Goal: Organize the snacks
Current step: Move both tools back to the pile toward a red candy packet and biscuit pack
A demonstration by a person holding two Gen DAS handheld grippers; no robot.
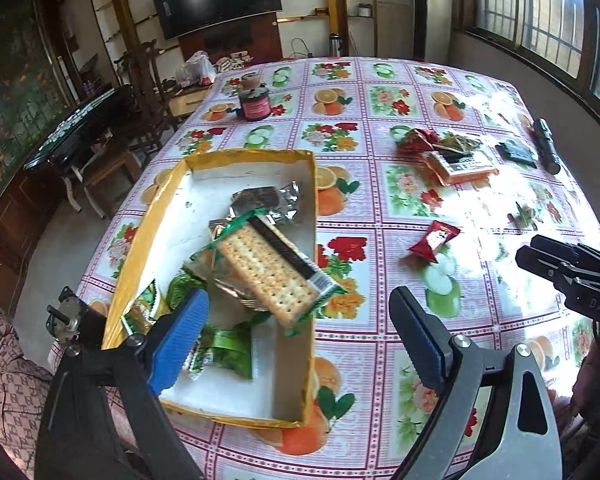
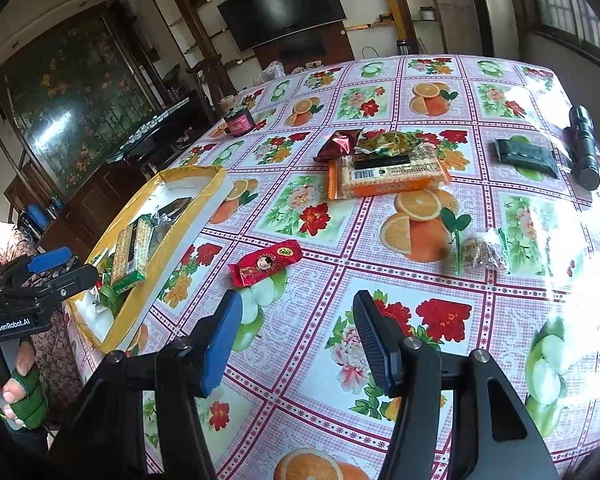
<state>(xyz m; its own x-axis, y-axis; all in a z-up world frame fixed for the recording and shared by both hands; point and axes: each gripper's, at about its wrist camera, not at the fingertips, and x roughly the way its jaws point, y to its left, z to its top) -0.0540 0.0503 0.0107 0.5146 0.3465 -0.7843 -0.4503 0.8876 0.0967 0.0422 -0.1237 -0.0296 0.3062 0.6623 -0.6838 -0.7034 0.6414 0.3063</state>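
Over the tabletop (image 2: 380, 240) we hold both jaws apart and empty: left hand-held gripper (image 1: 300, 344) above the snack box (image 1: 148, 240), right hand-held gripper (image 2: 296, 340) near a red packet (image 2: 265, 262).

"GenRobot.AI" on the left hand-held gripper (image 2: 60, 270); "DAS" on the right hand-held gripper (image 1: 540, 256).
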